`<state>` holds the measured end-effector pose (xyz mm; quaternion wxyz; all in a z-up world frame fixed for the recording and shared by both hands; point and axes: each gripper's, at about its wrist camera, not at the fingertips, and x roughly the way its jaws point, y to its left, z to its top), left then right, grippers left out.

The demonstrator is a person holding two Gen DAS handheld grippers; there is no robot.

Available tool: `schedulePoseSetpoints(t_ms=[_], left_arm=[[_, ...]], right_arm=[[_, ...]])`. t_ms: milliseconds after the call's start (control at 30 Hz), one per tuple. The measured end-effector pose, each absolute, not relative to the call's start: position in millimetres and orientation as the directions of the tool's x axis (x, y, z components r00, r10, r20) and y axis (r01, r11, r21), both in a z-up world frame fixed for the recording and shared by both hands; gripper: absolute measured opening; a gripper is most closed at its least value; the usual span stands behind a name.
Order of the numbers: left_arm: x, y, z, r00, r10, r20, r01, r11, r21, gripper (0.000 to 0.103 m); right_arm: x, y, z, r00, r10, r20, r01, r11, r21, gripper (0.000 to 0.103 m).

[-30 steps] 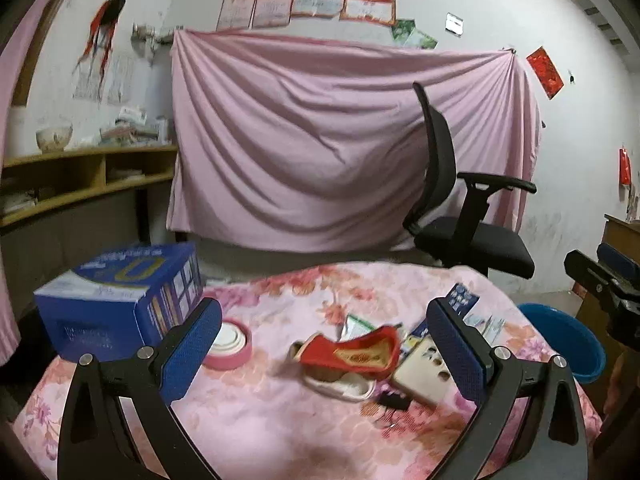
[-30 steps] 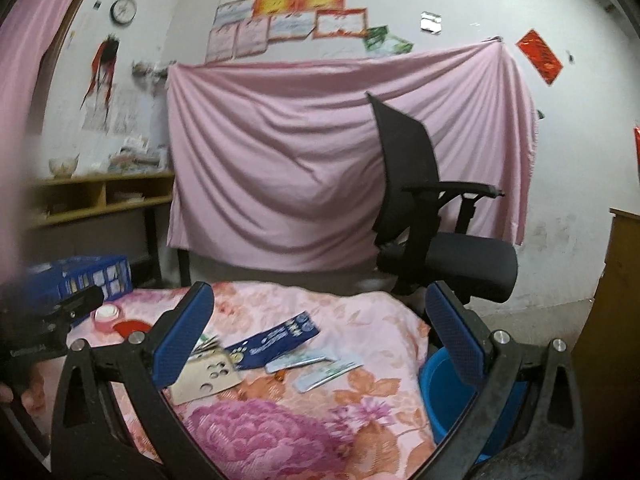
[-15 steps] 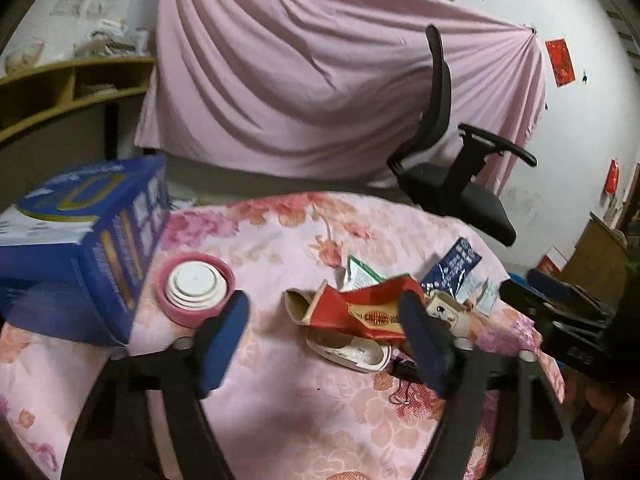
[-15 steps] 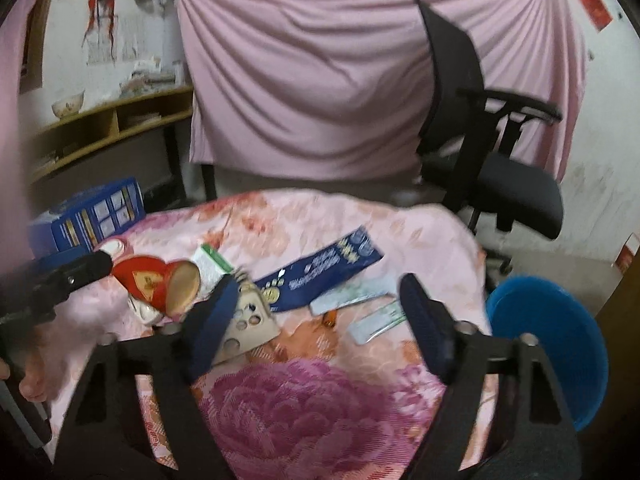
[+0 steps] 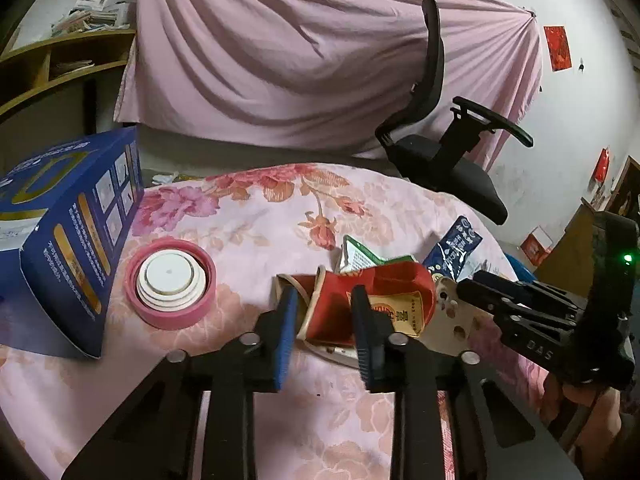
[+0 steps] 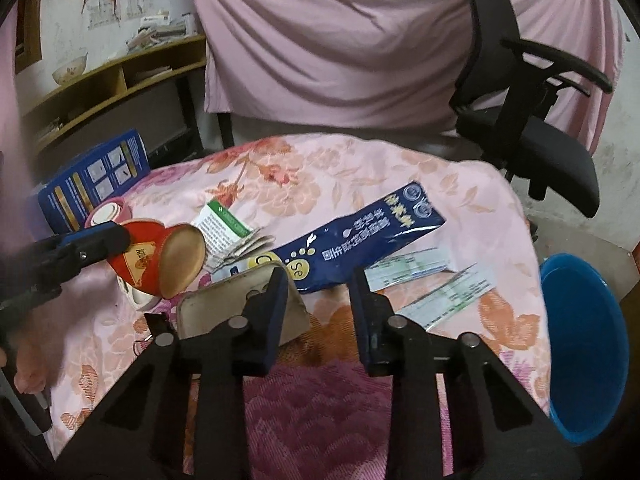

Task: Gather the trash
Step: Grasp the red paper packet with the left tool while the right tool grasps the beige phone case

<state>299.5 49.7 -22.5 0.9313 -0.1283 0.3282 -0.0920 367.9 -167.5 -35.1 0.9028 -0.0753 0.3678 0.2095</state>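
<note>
Blue-padded jaws of the left gripper point(image 5: 324, 312) have just been closing and are now flanking the crumpled red paper carton point(image 5: 384, 296), pad contact not clear. The right gripper point(image 6: 318, 300), likewise just narrowing, is sitting partly open with nothing between its pads, its left finger over a tan card point(image 6: 224, 308) beside the dark blue wrapper point(image 6: 360, 240). Both are working over the pink floral cloth point(image 6: 360, 168), with a blue basin point(image 6: 584, 344) standing off its right edge.
</note>
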Motion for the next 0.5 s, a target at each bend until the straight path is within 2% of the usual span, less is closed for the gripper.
schedulePoseSetpoints(t_ms=[200,333,367,500], left_arm=[[297.4,44.5,-20.5,0.764,-0.270,-0.586,0.117,0.951,-0.285,0.012],[294.7,42.9,-18.6,0.770,-0.279,-0.574,0.138,0.951,-0.277,0.006],[294.3,42.7,-18.4,0.771,-0.282,-0.571,0.142,0.950,-0.278,0.003],[291.3,42.1,-16.2,0.777,-0.291,-0.558,0.153,0.947,-0.281,0.001]], right_arm=[[372.8,-167.2,-41.9,0.593,0.352,-0.724,-0.450,0.891,0.064,0.049],[371.8,-165.9,-43.3,0.574,0.376,-0.727,-0.465,0.881,0.089,0.037],[371.3,-165.9,-43.2,0.576,0.375,-0.727,-0.464,0.882,0.087,0.037],[367.9,-166.0,-42.0,0.578,0.385,-0.719,-0.469,0.878,0.093,0.030]])
